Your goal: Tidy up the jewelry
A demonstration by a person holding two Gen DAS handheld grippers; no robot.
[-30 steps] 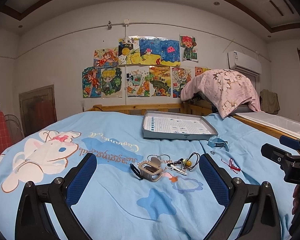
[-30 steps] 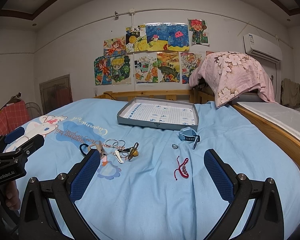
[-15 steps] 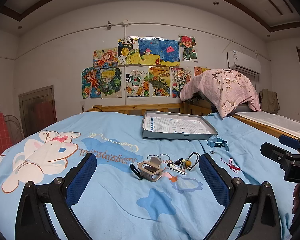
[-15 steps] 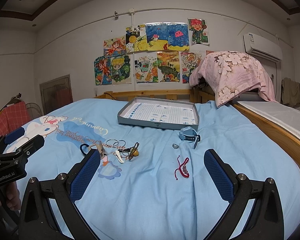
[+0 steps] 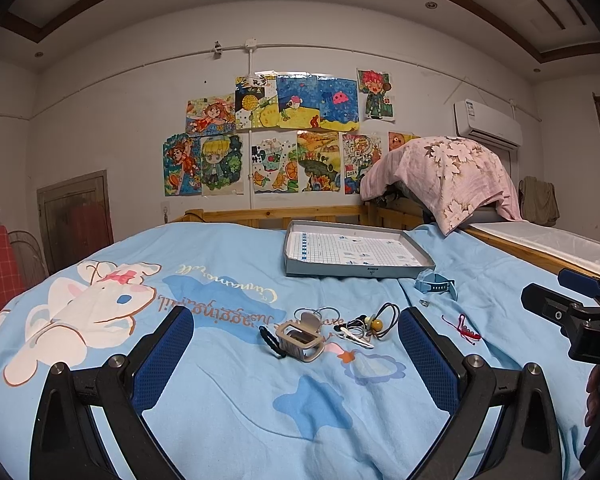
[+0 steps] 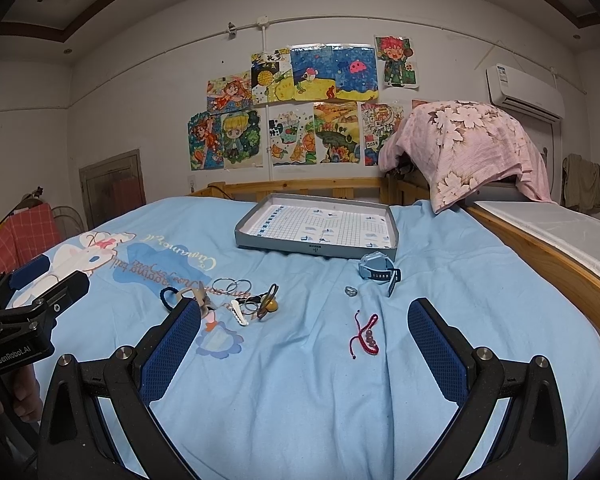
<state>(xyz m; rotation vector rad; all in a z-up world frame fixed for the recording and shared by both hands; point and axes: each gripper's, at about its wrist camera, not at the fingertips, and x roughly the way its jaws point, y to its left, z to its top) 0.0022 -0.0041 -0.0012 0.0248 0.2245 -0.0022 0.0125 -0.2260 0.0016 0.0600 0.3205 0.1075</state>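
The body of the left claw (image 6: 36, 312), seen from the right wrist view, carries the white label "GenRobot.AI"; the right claw (image 5: 576, 312), at the right edge of the left wrist view, shows only the letters "DAS" before the frame cuts them off. A drawing on the wall bears "2024", and the cursive script printed on the blue bedsheet (image 6: 300, 400) lies upside down and is not legible. Both claws stand wide with nothing between their blue pads. The jewelry lies loose on the bed: a red cord bracelet (image 6: 365, 335) between the right claw's fingers, a small ring (image 6: 351, 291) and a blue watch (image 6: 378, 273) beyond it, and a cluster of hoops, hair ties and a clip (image 6: 240, 300) to their left, with a grey clasp-like piece (image 5: 300, 340) in front of the left claw. The grey tray (image 6: 244, 236) with gridded lining sits farther back, apart from all of them. Against the earlier frames, nothing on the bed has shifted and both claws hover in nearly the same place.
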